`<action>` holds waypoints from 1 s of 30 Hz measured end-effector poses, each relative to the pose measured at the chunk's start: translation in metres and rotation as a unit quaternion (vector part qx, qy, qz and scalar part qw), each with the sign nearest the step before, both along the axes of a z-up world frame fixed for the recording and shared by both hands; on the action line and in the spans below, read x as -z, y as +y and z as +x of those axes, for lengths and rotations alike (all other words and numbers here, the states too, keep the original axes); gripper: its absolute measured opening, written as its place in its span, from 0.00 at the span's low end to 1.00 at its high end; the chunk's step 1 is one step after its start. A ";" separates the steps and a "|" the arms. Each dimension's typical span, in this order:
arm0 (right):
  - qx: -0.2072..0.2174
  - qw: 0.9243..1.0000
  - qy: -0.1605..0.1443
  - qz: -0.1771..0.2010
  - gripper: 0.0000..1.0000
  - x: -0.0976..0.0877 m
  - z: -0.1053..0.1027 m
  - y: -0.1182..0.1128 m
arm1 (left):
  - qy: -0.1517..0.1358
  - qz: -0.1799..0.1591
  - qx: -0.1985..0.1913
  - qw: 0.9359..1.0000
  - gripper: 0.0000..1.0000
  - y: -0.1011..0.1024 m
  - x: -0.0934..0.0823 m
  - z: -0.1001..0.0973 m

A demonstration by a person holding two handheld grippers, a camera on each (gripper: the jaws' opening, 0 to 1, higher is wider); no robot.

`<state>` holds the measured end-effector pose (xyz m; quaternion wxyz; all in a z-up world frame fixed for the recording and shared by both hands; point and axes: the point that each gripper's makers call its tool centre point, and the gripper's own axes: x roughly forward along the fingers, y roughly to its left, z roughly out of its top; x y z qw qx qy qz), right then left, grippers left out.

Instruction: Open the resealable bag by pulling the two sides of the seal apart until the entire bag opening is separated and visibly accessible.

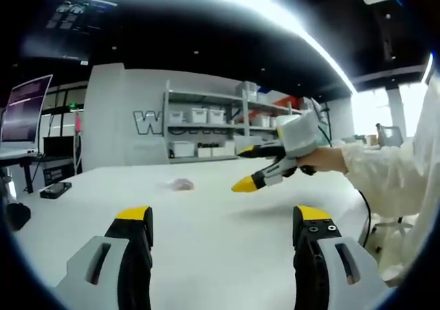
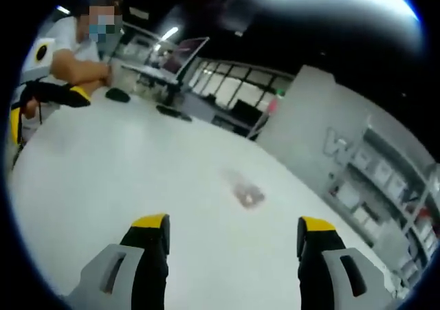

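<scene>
While one bag (image 2: 246, 192) lies flat (table (image 2: 103, 172)) | two grippers, left gripper (image 1: 223, 217), right gripper (image 2: 234, 231): agape, empty

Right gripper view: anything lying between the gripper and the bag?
Nothing. In the right gripper view, bare white table runs from the open right gripper up to the resealable bag.

Bare table (image 2: 103, 179) surrounds the bag (image 2: 244, 190); dark objects (image 2: 117, 95), possibly devices, lie well apart near the far edge.
</scene>
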<state>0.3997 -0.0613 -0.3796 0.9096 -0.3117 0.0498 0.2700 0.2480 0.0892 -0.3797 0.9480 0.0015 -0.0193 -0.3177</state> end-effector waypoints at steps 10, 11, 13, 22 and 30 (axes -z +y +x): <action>-0.017 0.999 -0.010 -0.037 0.77 0.001 0.009 0.016 | 0.002 0.001 0.002 1.000 0.82 0.001 -0.001 -0.001; -0.016 0.999 -0.010 -0.039 0.77 0.001 0.010 0.017 | 0.001 0.001 0.002 1.000 0.82 0.001 -0.002 -0.001; -0.016 0.999 -0.013 -0.046 0.77 -0.001 0.013 0.018 | -0.001 -0.001 0.001 1.000 0.82 0.002 -0.003 -0.001; -0.021 0.998 -0.009 -0.054 0.77 0.007 0.018 0.026 | 0.002 -0.004 -0.001 1.000 0.82 0.006 0.000 0.000; -0.021 0.998 -0.009 -0.065 0.76 0.009 0.022 0.028 | 0.004 -0.005 -0.004 1.000 0.82 0.009 0.001 0.000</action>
